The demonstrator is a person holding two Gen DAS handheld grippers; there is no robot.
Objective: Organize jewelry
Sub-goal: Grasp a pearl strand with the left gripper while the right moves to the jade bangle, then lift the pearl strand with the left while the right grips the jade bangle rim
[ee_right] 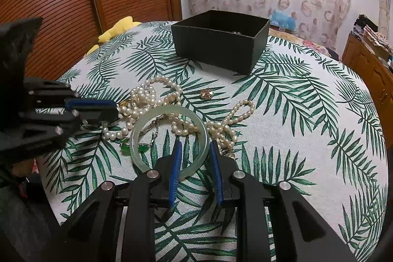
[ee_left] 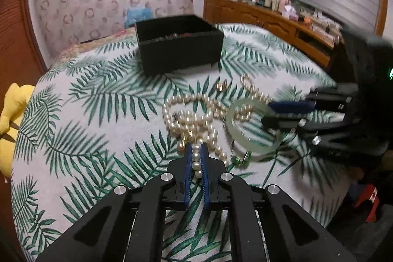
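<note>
Setting: bedroom; round counter (ee_right: 307, 114) under a white cloth printed with green palm fronds; slatted brown wooden doors at 10 o'clock in the right wrist view; curtain with pink ring pattern behind.

Container: black rectangular open-topped box (ee_right: 216, 48) at 12 o'clock on the counter, well apart from the loose jewelry; dark items lie inside, kind not discernible.

Pearls: long strand of cream pearl beads (ee_left: 194, 119), heaped in loops near the counter's middle.

Bangle: pale green jade-like ring bangle (ee_right: 169, 136), lying flat over part of the pearl strand; some pearls and a thin silver chain show through its opening.

Small pieces: gold clover-shaped earring (ee_right: 206, 93), apart from the heap toward the box; green-stone pendant (ee_right: 125, 147) touching the bangle's outer edge at 9 o'clock in the right wrist view.

Left gripper (ee_left: 195, 151): blue-padded fingers closed on a run of the pearl strand; several beads sit between the pads.

Right gripper (ee_right: 194, 149): jaws parted, straddling the bangle's near rim, one finger inside the ring, the other outside; pads not pressed on it.

Other: yellow soft toy (ee_left: 12, 119) at the counter's edge; wooden sideboard (ee_left: 267, 19) with bottles along the wall.
</note>
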